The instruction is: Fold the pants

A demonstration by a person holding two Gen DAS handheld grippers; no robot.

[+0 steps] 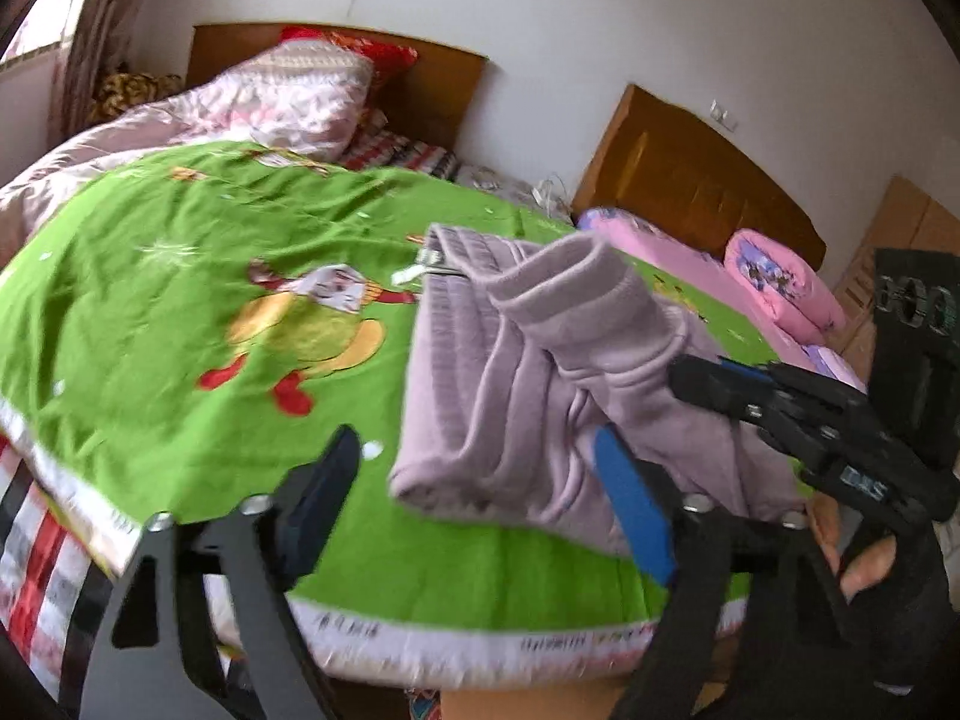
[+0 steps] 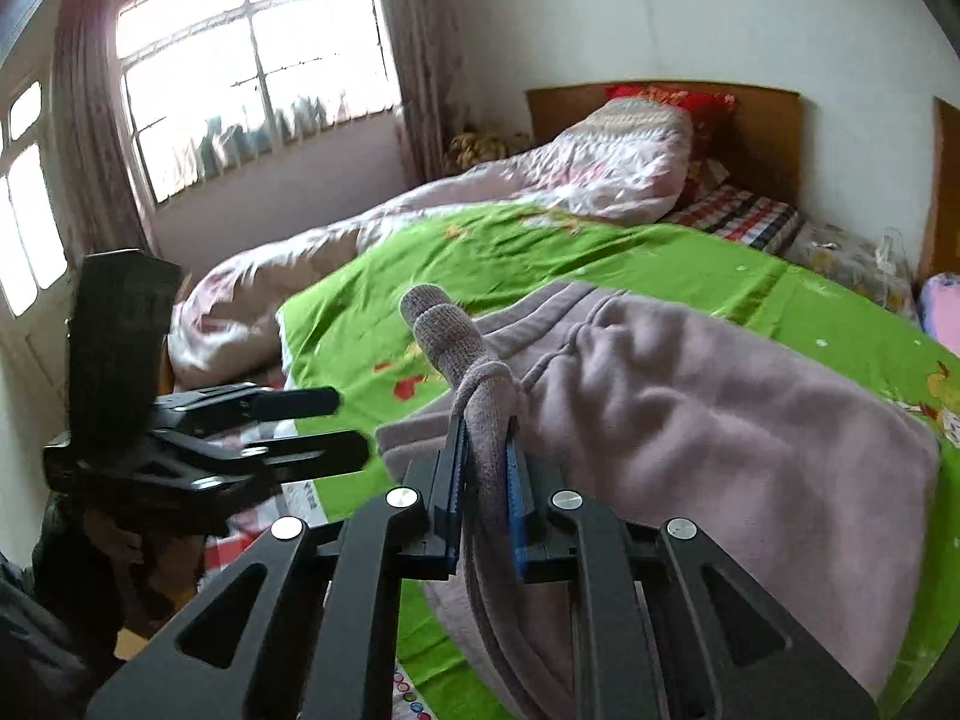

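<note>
Right wrist view showed the right claw (image 2: 486, 468) clenched on the lilac fleece pants (image 2: 690, 420) near the green bedspread's (image 2: 540, 252) front edge; left claw (image 1: 480, 480) released, flanking their fold.

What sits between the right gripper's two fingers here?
A bunched fold of the lilac pants, pinched between the right gripper's blue pads; clearest in the right wrist view.
</note>
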